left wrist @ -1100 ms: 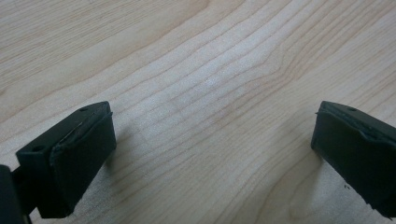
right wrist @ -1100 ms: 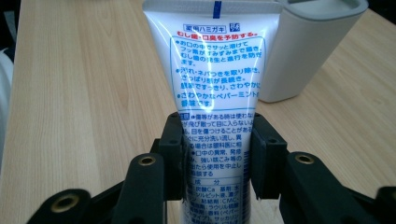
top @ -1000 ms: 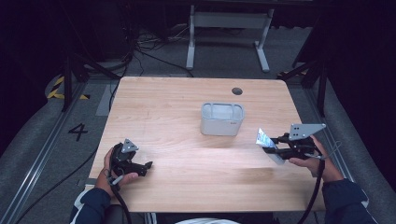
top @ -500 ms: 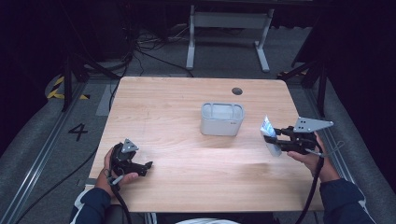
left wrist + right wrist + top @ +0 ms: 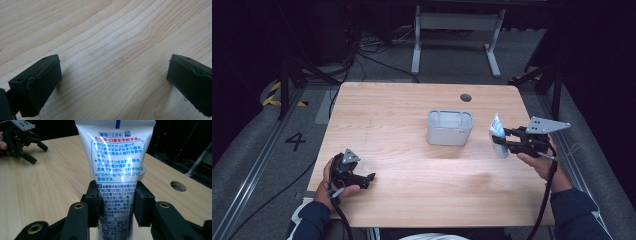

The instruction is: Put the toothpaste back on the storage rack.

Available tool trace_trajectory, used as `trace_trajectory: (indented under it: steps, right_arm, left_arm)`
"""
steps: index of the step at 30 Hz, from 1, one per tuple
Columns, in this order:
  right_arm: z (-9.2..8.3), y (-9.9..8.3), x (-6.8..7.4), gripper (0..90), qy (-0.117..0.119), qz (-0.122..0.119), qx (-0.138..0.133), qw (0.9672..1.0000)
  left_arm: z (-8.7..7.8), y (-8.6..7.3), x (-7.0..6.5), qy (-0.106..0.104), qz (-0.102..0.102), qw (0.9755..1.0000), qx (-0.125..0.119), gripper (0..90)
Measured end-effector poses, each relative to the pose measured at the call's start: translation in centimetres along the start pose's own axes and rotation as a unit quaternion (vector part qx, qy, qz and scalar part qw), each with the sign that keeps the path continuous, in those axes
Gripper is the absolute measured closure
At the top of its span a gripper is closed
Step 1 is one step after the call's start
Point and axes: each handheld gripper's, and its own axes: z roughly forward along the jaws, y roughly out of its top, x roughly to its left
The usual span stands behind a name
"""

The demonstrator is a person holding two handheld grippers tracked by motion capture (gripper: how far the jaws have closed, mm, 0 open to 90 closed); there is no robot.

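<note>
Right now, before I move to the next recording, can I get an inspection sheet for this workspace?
Surface: light wooden table, round grommet hole near the far edge.
Job's things: white tube with blue and red print, held off the table; grey open-topped bin standing mid-table, left of the tube.
Clutter: nothing seen.
Grippers: right hand-held gripper shut on the tube, pads on both sides; left hand-held gripper open, jaws wide apart just above bare wood.
Cables: one black cable trails from the right hand-held gripper, another from the left; loose cables on the floor beyond the table.
Surroundings: dark room, grey frame behind the table, a "4" marked on the floor.
</note>
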Motion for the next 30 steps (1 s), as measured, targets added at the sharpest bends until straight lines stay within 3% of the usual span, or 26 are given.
trace_trajectory:
  steps: [17, 30]
  right_arm:
    - [0.6, 2.1, 0.4, 63.1, -0.001, -0.012, -0.01, 0.9999]
    - [0.8, 5.1, 0.9, 63.0, 0.0, -0.028, -0.027, 0.9992]
  left_arm:
    - [0.0, 0.0, 0.0, 0.0, 0.0, 1.0, 0.0, 0.2]
    - [0.0, 0.0, 0.0, 0.0, 0.0, 1.0, 0.0, 0.2]
